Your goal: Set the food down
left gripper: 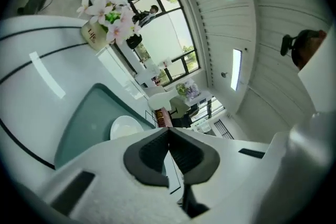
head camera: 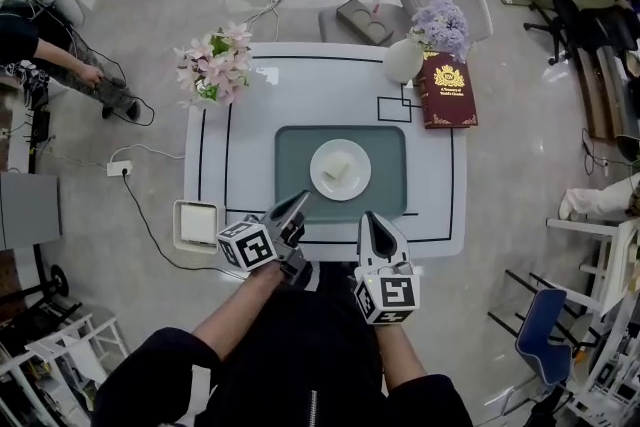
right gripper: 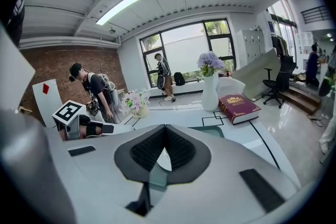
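Left gripper [head camera: 299, 201] and right gripper [head camera: 372, 219] are clenched, empty.
Food [head camera: 339, 171] is laid on the plate [head camera: 359, 155]; its long axis cannot be told.

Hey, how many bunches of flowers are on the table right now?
2. A pink bouquet at the white table's far left corner, and purple flowers in a white vase at the far right, beside the red book. None seem hidden.

table [head camera: 300, 85] 1 | green mat [head camera: 385, 200] 1, centre | white plate [head camera: 322, 155] 1 | food piece [head camera: 340, 171] 1 | red book [head camera: 447, 92] 1, far-right corner | flower bunches 2: pink bunch [head camera: 215, 63] far-left corner, purple bunch [head camera: 440, 23] far-right corner
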`<state>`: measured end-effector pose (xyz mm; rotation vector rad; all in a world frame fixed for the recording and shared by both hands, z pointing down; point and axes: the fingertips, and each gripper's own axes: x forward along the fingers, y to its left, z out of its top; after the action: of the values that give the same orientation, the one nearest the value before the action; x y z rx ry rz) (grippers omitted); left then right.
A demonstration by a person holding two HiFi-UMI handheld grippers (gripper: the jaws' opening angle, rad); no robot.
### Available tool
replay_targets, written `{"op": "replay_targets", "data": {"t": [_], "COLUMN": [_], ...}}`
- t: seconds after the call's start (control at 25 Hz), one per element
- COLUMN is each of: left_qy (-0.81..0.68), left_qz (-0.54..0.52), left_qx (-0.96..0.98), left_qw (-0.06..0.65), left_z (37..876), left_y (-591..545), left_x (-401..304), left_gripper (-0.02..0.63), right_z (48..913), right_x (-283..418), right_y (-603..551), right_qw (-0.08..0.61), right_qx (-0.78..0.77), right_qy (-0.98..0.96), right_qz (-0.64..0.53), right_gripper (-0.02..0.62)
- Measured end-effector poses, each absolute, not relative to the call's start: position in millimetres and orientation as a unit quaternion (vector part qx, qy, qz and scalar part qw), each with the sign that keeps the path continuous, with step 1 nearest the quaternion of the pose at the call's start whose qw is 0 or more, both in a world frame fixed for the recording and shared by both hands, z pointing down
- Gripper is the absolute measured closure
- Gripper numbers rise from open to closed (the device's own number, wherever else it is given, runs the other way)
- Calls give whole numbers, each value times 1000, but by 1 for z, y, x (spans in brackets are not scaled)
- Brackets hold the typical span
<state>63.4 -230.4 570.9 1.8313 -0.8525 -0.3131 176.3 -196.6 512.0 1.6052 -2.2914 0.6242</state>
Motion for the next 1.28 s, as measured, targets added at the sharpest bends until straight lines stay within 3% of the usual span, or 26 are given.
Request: {"op": "replay_targets", "data": {"t": [0.24,0.6,1.28], "left_qy": [-370,-368,-344], "left_qz": [-54,-5,-2], "left_qx": [840,883,909], "left_qw": [394,290,237], "left_z": [537,501,475], "left_y": [-209,-177,-150], "left_x": [53,37,37], "left_gripper": [601,601,601], "right_z": [500,484,461], "right_x": [152,126,112], "right_y": [-182,-159,-136], "right_qw": [137,130,119], "right_qx": [546,541,543], "right_qy": [-803,-812,-819], "right_qz": [196,174,143], "right_gripper": [586,586,586]}}
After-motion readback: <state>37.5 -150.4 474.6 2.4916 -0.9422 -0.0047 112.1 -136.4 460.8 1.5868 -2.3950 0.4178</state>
